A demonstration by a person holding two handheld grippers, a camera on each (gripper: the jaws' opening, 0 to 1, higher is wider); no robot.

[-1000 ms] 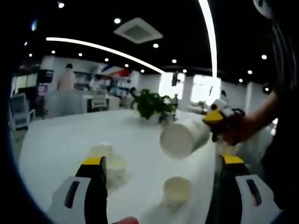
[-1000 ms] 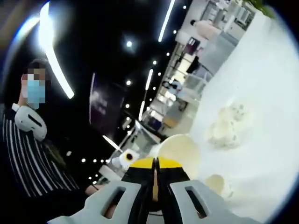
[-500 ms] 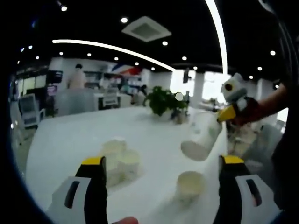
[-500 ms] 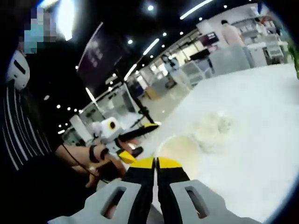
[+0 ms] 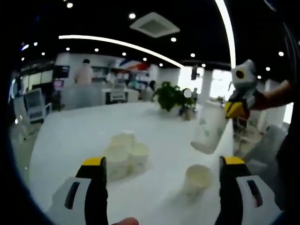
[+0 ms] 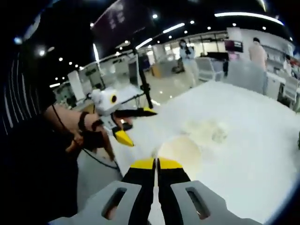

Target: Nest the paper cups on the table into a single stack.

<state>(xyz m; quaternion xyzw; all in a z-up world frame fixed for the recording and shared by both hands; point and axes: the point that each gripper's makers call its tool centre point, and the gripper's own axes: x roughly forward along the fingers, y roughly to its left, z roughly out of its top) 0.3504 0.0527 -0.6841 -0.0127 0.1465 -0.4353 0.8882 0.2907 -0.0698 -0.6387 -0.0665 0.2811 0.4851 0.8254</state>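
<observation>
Left gripper view: held cup [image 5: 209, 127] hangs above lone cup [image 5: 197, 178]

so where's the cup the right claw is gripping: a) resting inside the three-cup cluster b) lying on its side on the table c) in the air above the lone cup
c: the right claw holds the held cup off the table, over the lone cup.

Right gripper view: the pale paper cup [image 6: 180, 151] pinched at its rim is washed out, its wall hidden behind the right gripper [image 6: 156, 165]. The cluster of white paper cups [image 6: 205, 131] beyond melts into the white counter [image 6: 262, 154]; their count can't be told. Left gripper view: both jaws of the left gripper [image 5: 164, 161] are cut off at the bottom edge.
</observation>
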